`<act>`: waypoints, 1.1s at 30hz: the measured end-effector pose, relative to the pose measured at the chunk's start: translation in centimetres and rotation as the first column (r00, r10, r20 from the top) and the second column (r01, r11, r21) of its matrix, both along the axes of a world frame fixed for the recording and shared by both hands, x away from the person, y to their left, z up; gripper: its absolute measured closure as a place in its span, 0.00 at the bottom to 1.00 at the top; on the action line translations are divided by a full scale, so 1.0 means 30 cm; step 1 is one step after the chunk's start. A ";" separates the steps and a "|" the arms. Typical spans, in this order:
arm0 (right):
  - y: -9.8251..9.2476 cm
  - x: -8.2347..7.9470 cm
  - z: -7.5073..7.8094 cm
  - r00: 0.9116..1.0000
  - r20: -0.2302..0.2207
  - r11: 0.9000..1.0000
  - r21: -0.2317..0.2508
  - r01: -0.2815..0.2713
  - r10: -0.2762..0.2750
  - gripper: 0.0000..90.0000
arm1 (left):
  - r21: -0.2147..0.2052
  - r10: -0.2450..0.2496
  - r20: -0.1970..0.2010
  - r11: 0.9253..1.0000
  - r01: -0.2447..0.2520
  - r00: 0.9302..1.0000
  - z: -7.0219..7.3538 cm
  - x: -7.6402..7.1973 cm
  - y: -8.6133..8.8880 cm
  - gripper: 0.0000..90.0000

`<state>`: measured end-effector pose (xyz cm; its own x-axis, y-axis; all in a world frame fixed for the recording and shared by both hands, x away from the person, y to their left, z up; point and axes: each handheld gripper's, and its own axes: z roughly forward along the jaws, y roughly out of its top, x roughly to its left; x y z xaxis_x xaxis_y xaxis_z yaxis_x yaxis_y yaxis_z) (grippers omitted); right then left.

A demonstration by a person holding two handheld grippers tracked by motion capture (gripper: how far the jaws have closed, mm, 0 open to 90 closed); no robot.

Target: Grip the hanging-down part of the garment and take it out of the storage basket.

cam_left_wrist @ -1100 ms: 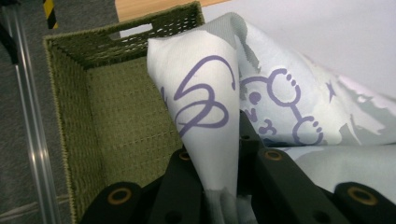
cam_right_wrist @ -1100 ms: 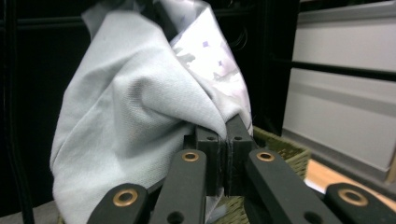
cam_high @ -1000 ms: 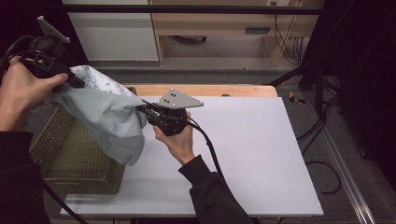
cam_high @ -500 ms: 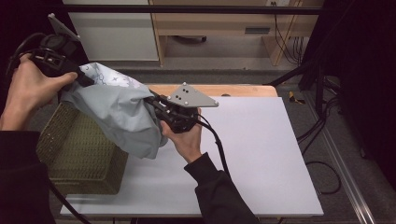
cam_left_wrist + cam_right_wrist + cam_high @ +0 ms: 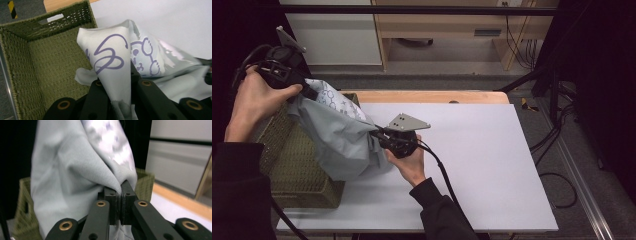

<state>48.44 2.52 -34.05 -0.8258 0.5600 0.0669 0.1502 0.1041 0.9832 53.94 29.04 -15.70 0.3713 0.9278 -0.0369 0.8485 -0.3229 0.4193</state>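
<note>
- My left gripper (image 5: 309,92) is raised above the near-left part of the white rectangular table (image 5: 492,165), its jaws clamped on a corner of the pale grey fabric garment with purple printed drawings (image 5: 342,137).
- In the left gripper view that pinched corner (image 5: 112,62) stands up between the jaws, showing purple loops and a bear-like figure.
- My right gripper (image 5: 379,136) sits lower, over the table, jaws pressed tight on a fold of the same cloth (image 5: 75,177).
- The garment hangs between my two grippers, draping down over the right edge of the olive-green woven rectangular basket (image 5: 287,170).
- I see the basket's inside (image 5: 50,62) under the cloth.
</note>
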 end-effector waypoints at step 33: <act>-0.321 -0.110 -0.139 0.983 -0.029 0.983 -0.032 0.179 -0.180 0.08 | -0.017 0.012 -0.019 1.000 -0.012 1.000 -0.034 0.011 0.009 0.93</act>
<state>45.14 -7.12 -38.21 -0.7093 0.7012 0.0725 0.1997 0.1012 0.9746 54.27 29.31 -16.71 0.3592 0.9313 -0.0599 0.8602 -0.3055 0.4084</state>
